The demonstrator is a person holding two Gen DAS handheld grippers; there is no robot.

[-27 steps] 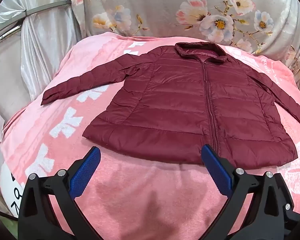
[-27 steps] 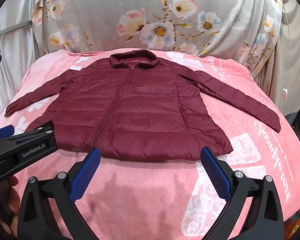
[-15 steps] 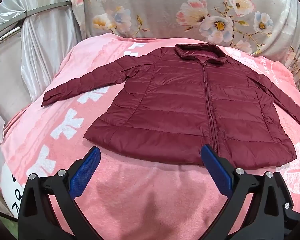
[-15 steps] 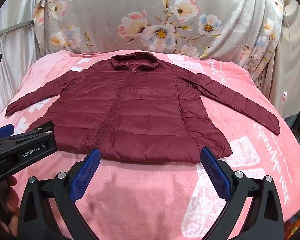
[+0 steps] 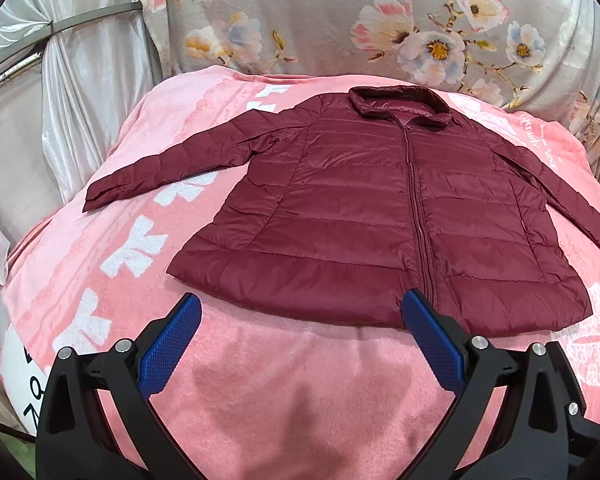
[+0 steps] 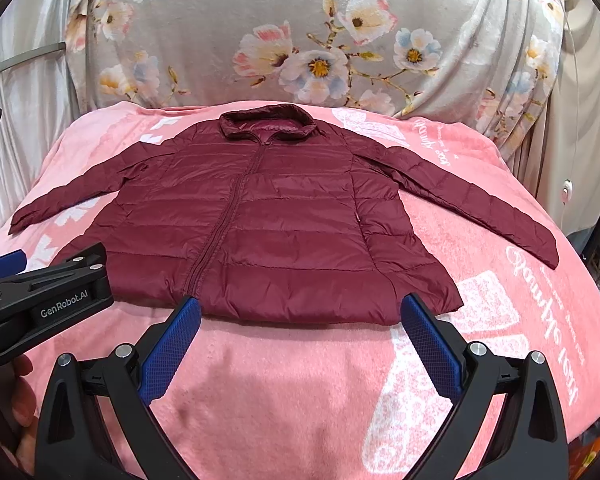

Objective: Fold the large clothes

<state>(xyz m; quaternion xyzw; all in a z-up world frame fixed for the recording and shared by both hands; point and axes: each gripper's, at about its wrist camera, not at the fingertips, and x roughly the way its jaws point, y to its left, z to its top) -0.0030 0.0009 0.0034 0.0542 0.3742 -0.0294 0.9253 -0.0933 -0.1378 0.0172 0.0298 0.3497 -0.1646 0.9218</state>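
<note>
Folding not yet begun: the jacket (image 5: 380, 216) lies flat, zipped and sleeves outspread on the pink blanket (image 5: 260, 380), while left gripper (image 5: 300, 340) and right gripper (image 6: 300, 340) hover released before its hem.

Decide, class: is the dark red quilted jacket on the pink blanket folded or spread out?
Spread out. The dark red quilted jacket lies flat, front up, on the pink blanket, zip closed, both sleeves stretched outward; nothing is folded over.

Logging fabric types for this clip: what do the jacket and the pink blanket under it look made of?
Jacket: likely thin nylon or polyester shell with light padding, given its slight sheen and stitched horizontal quilting. Pink blanket: probably plush fleece, given its matte, fuzzy nap.
</note>
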